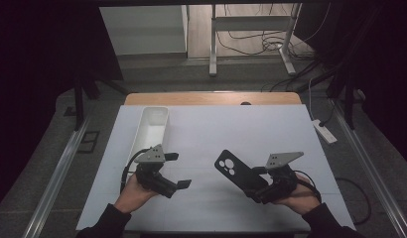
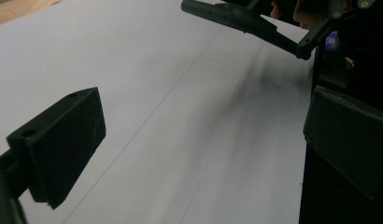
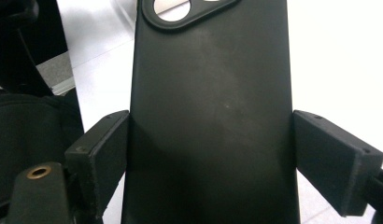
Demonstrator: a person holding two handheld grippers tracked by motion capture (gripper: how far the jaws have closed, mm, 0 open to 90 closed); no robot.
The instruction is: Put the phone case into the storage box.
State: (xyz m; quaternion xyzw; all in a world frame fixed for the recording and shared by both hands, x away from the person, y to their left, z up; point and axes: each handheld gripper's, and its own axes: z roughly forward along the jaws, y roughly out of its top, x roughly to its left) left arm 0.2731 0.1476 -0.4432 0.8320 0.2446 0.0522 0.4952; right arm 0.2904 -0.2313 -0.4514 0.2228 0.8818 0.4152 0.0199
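A black phone case (image 1: 235,171) with round camera cut-outs is held above the white table sheet (image 1: 216,129), tilted up to the left. My right gripper (image 1: 257,182) is shut on its lower end. In the right gripper view the case (image 3: 210,93) fills the middle, and the right gripper (image 3: 213,154) presses both long edges with its two pads. My left gripper (image 1: 177,170) hovers at the front left, open, nothing between its jaws. In the left gripper view the left gripper (image 2: 203,140) stands wide apart over bare sheet, with the case (image 2: 236,18) at the top.
A long white tray (image 1: 153,126) lies at the back left of the sheet, its near end close to the left gripper. A wooden table edge (image 1: 211,98) runs along the back. Cables and a power strip (image 1: 324,131) lie on the floor to the right.
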